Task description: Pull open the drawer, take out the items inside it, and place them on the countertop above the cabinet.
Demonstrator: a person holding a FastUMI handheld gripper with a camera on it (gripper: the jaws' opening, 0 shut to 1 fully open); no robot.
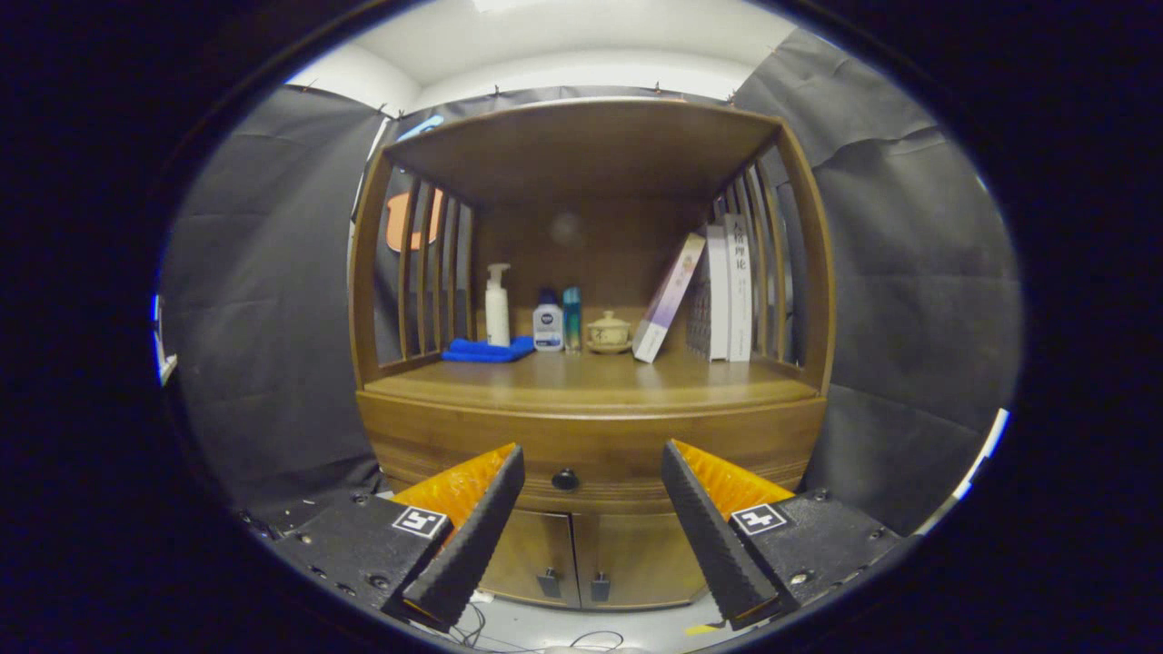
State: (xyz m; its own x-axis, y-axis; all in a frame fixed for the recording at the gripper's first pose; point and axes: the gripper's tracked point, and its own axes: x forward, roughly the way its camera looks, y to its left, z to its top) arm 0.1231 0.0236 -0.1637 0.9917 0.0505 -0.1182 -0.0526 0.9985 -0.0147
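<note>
Black cloth walls surround a glossy wooden cabinet (591, 427); its shut drawer (591, 463) hides the contents. The claw (592, 472) gapes apart, round knob (565, 479) beyond.

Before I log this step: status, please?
Claw open, short of cabinet. Drawer shut, knob between the fingers, beyond them. Nothing in the way.

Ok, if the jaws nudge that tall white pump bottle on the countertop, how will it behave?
The tall white pump bottle stands upright and narrow, so it probably tips easily if pushed high. Its smooth plastic looks somewhat slippery. It stands at the folded blue cloth, which might cushion a fall that way. The gripper is open, jaws apart, well short of it, before the closed drawer's dark round knob.
</note>
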